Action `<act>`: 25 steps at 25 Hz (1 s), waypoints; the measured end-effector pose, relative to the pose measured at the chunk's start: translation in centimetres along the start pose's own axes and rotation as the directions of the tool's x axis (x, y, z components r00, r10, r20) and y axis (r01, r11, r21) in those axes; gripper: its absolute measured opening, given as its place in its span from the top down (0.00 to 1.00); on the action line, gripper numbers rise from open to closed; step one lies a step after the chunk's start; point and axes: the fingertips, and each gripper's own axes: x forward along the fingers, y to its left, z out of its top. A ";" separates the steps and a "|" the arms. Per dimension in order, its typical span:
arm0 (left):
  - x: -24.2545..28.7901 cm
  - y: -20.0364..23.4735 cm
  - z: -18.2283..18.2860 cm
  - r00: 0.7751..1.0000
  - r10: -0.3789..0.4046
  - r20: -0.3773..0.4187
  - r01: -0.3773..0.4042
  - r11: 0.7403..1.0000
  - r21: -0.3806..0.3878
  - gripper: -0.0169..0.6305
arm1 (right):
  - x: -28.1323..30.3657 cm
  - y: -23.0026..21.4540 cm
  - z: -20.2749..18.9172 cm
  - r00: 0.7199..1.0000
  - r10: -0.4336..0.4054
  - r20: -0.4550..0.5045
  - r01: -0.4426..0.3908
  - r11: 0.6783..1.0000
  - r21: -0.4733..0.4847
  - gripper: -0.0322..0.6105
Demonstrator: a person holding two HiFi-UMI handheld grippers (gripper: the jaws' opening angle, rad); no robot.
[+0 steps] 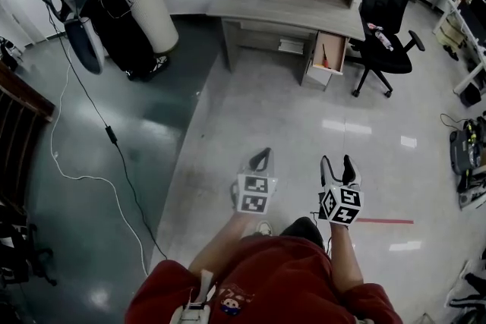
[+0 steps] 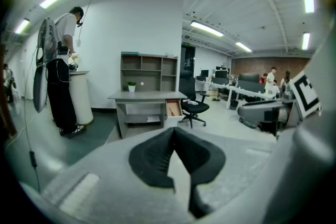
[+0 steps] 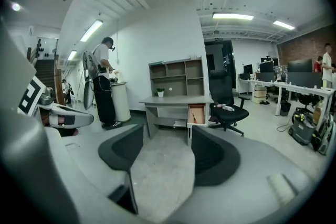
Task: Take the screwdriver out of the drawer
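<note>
While the screwdriver lies in the drawer, the left gripper is pinched closed; the right gripper gapes empty.

The drawer stood pulled open under the right end of the counter, toward 12 o'clock in the head view. Its interior was pale wood and its front panel white. The screwdriver, slender and orange-red, lay lengthwise on the drawer floor, along its 9 o'clock side. Finer detail could not be made out.
</note>
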 end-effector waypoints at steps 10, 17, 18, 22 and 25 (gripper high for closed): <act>3.1 -0.2 -0.7 1.000 0.008 -0.003 -0.008 1.000 0.001 0.98 | 2.0 -2.3 -2.1 0.999 -0.005 -0.036 0.005 1.000 0.020 0.53; 7.5 0.5 1.2 0.999 0.034 -0.018 -0.033 0.999 0.021 0.98 | 6.0 -5.7 0.4 1.000 -0.008 -0.024 0.009 1.000 0.029 0.53; 8.3 0.4 1.7 0.999 0.034 -0.019 -0.033 0.999 0.019 0.98 | 6.6 -6.4 0.8 1.000 -0.009 -0.025 0.009 1.000 0.028 0.53; 11.8 -0.4 4.0 1.000 0.025 -0.010 -0.024 0.999 0.024 0.98 | 9.3 -9.6 2.3 1.000 -0.012 -0.021 0.013 0.999 0.043 0.53; 14.6 -1.0 5.5 1.000 0.020 -0.011 -0.020 0.999 0.030 0.98 | 11.3 -11.7 3.3 1.000 -0.010 -0.023 0.011 0.999 0.051 0.53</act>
